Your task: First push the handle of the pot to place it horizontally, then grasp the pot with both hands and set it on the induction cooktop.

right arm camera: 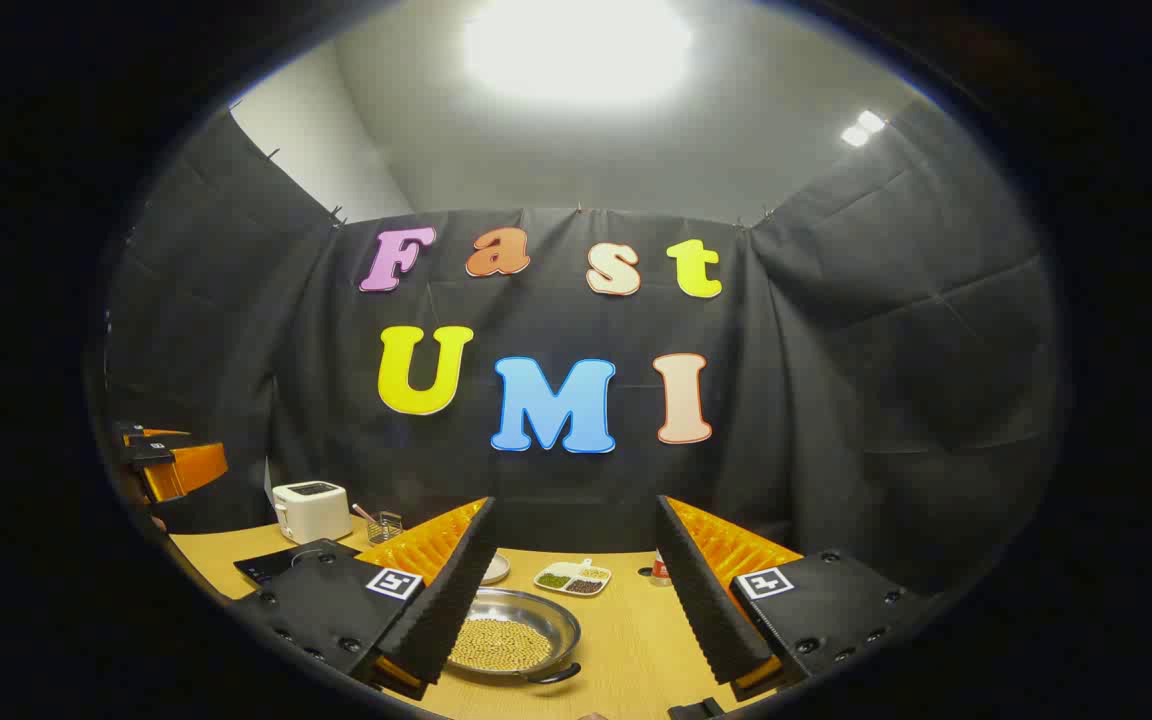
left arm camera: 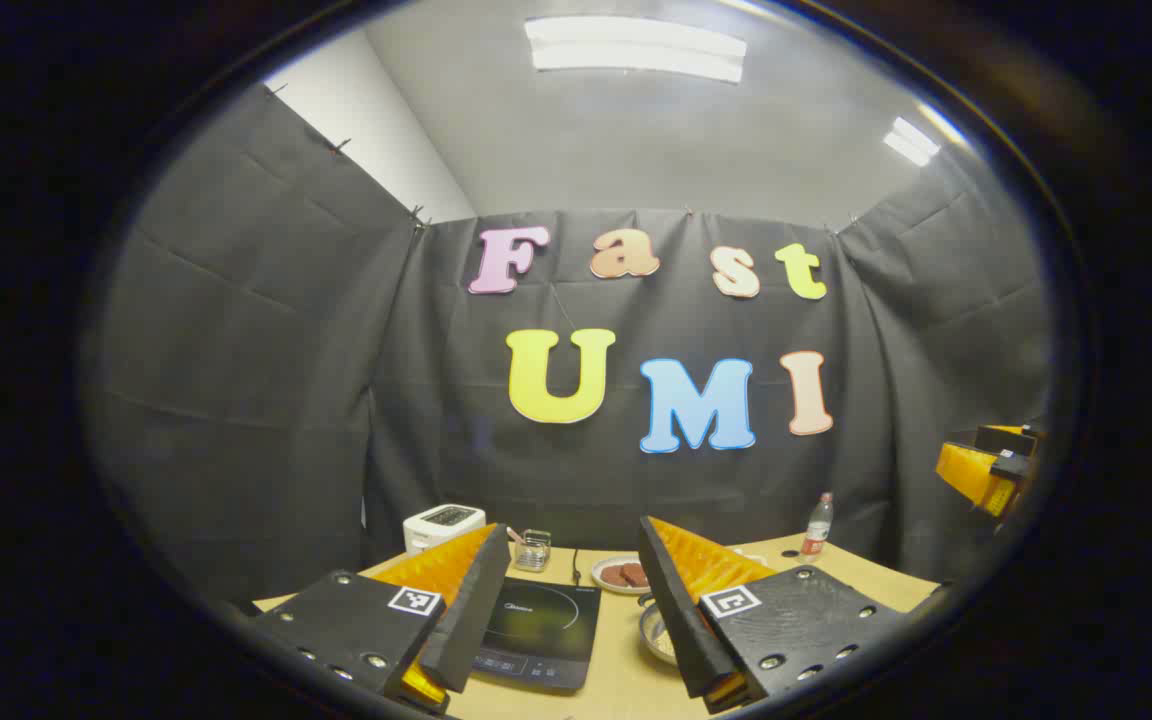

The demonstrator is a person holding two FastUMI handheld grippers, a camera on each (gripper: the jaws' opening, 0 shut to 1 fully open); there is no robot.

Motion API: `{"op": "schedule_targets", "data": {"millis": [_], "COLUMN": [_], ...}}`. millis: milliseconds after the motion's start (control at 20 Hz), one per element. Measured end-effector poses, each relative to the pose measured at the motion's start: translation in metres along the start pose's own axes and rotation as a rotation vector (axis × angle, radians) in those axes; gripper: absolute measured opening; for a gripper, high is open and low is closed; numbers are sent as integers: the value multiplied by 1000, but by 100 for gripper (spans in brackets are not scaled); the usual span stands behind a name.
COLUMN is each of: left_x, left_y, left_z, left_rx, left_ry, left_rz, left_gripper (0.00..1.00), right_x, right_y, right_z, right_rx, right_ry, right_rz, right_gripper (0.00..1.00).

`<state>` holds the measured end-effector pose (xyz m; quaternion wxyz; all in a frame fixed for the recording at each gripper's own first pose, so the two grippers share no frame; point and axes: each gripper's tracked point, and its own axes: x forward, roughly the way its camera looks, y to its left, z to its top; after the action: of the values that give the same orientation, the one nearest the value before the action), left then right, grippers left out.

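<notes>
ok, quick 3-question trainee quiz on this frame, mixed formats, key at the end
1. True or false: the pot already sits on the induction cooktop.
2. What fills the pot? A) water B) small pale beans C) nothing
3. In the left gripper view, which white appliance stands at the table's far edge, beyond the cooktop?

Key:
1. False: it rests on the bare table, apart from the cooktop.
2. B
3. The toaster.
</notes>
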<state>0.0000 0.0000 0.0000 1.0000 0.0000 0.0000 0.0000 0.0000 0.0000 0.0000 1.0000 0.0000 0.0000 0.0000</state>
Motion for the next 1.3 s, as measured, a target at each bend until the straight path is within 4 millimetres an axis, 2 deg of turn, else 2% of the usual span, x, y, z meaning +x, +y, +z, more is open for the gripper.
{"op": "schedule_targets", "data": {"millis": [150, 200, 350, 400, 450, 550, 600, 650, 700, 750, 800, 850, 1100, 1300], "left_x": [0, 1, 2, 1, 2, 2, 0, 0, 1, 0, 0, -1, 0, 0], "left_y": [5, 5, 7, 6, 5, 3, 1, 0, -2, -3, -4, -4, -8, -7], "left_z": [1, -1, -1, -1, 0, 0, 0, 1, 0, 1, 0, 1, 0, -1], "left_rx": [-7, -10, -2, 0, 2, 6, 8, 11, 12, 12, 11, 13, 20, 27], "left_ry": [5, 7, 13, 13, 16, 17, 16, 16, 17, 17, 17, 16, 12, 13], "left_rz": [4, 2, -3, -7, -10, -18, -22, -26, -28, -30, -31, -32, -38, -36], "left_gripper": [79, 79, 76, 79, 76, 76, 79, 76, 79, 79, 79, 79, 79, 79], "right_x": [0, 0, -4, -5, -6, -7, -7, -6, -6, -5, -5, -5, -3, -3], "right_y": [1, 0, -3, -3, -5, -6, -7, -8, -9, -10, -11, -12, -15, -14], "right_z": [-6, -5, -4, -4, -4, -5, -5, -6, -8, -10, -10, -11, -13, -13], "right_rx": [-18, -14, -5, -9, -13, -21, -22, -21, -19, -17, -16, -16, -22, -32], "right_ry": [19, 19, 11, 9, 7, 6, 7, 10, 16, 22, 27, 27, 35, 40], "right_rz": [3, -1, -15, -19, -21, -26, -28, -30, -30, -29, -30, -30, -30, -23], "right_gripper": [96, 98, 96, 96, 96, 98, 96, 96, 98, 96, 98, 96, 98, 96]}}
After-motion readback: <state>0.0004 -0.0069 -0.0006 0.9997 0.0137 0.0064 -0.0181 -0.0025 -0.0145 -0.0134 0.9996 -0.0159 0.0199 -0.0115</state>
